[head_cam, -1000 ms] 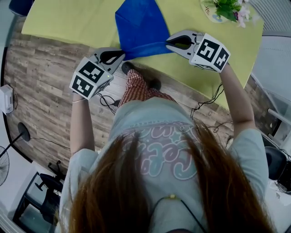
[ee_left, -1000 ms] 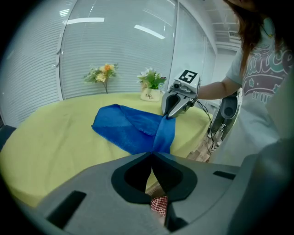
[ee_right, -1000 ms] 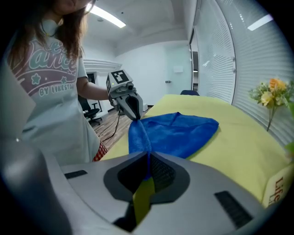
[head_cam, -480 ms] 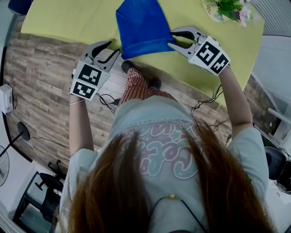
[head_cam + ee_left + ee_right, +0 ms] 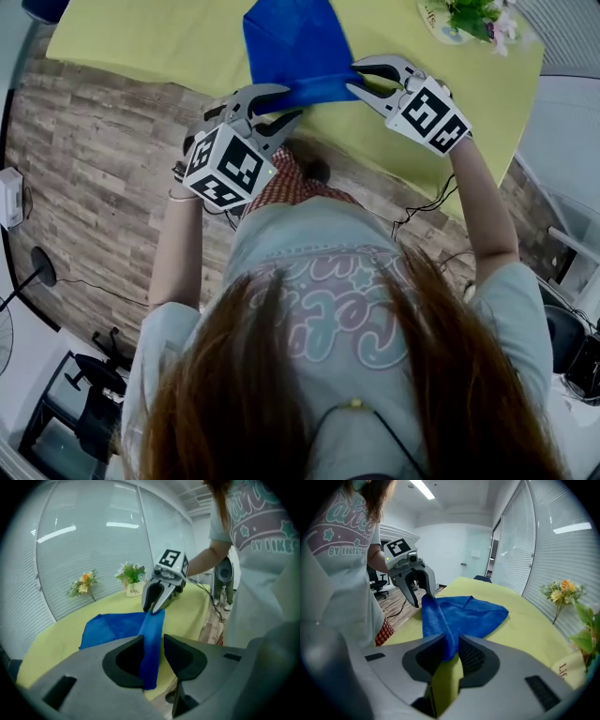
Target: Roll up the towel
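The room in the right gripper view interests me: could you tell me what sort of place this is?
Most likely an office or meeting room: glazed walls with white horizontal blinds, a black swivel office chair on wood-look flooring, and a fluorescent ceiling strip light.

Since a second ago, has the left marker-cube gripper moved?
Yes: in the head view the left gripper shifted right along the yellow table edge to the blue terry towel; its jaws have just been opening, towel between them.
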Available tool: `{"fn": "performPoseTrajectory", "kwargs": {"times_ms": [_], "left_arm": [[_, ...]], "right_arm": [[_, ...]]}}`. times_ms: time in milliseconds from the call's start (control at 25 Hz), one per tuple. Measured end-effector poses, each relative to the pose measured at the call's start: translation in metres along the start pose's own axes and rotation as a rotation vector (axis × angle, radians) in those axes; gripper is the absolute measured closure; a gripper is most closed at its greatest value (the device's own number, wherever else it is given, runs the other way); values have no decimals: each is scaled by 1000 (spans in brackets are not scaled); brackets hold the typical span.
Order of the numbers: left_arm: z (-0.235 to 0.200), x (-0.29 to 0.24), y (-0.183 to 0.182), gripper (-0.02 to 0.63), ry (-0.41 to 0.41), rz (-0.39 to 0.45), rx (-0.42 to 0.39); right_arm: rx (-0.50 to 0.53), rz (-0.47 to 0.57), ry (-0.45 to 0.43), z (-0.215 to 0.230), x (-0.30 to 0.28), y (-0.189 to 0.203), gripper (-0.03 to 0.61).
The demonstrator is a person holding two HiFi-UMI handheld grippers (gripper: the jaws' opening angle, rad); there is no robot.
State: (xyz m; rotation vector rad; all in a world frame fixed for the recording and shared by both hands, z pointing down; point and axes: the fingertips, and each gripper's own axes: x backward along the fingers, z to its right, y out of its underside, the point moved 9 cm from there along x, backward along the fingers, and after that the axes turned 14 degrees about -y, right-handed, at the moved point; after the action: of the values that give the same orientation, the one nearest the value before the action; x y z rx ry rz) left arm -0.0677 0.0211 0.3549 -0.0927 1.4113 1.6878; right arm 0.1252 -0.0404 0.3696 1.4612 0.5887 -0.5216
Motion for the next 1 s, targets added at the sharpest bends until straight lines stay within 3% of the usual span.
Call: {"fn": "performPoseTrajectory", "kwargs": {"times_ms": [120,440,680,840,1000], "left_arm": [[2,-3,17,495,6,-69,-26],[-7,1,29,494,-22,-87,14],[-7,5,28,492,-22,-92,-7],[-6,4,28,492,-24,-87,-8],[-6,4,28,491,-33,-88,-39]], "right_arm": [[-35,11,-18,2,0,4,489],[-42,42,-35,7,7,3,473],[182,20,-28,-20,24,-15,466],[362,-123,-62,-37,3,-14,456],[422,-162,-46,-35,-7,-9,453]]}}
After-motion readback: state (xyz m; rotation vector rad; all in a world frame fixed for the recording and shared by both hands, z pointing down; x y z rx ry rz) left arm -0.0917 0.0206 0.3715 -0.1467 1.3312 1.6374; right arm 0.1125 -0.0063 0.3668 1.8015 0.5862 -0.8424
